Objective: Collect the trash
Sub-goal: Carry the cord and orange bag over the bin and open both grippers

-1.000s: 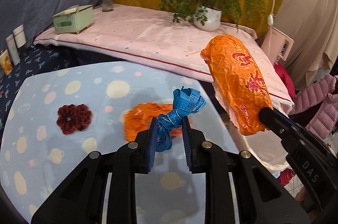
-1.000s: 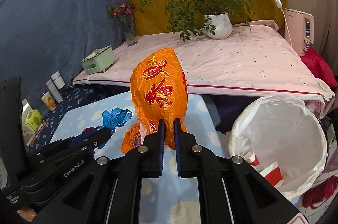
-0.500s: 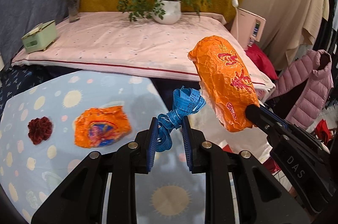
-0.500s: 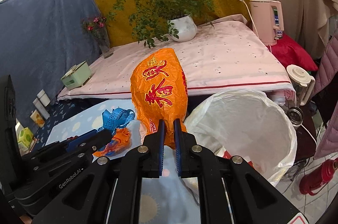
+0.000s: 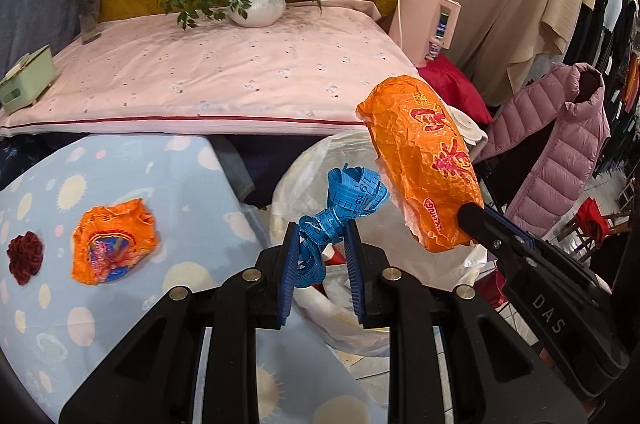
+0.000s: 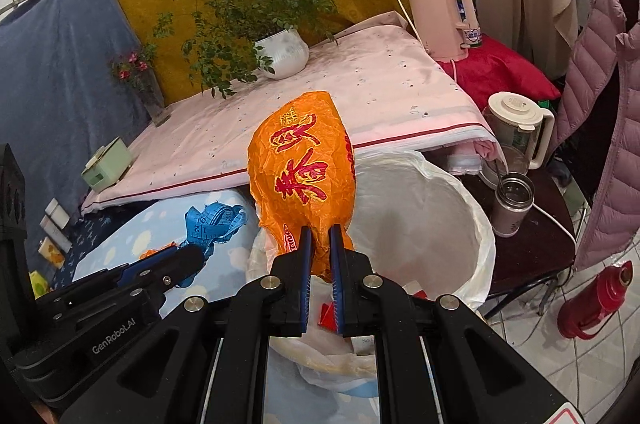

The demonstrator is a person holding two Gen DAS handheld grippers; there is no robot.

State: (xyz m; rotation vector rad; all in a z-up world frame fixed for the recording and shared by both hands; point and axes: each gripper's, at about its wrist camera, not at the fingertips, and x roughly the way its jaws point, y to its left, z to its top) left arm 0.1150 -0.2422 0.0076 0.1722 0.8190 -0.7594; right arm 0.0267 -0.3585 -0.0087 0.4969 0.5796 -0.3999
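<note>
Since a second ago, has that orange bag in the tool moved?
Yes. The orange bag has swung rightward off the blue tablecloth to above the white-lined bin.

Two handheld grippers, black with blue pads

Left gripper (image 5: pixel 322 256): black moulded arms with triangular cut-outs are showing four silver screws; ribbed blue pads are lining the fingers (image 5: pixel 289 264); "GenRobot.AI" is reading white along its side. Right gripper (image 6: pixel 319 256): same black frame, silver screws, blue pads; "DAS" is showing in pale letters on one arm.
</note>
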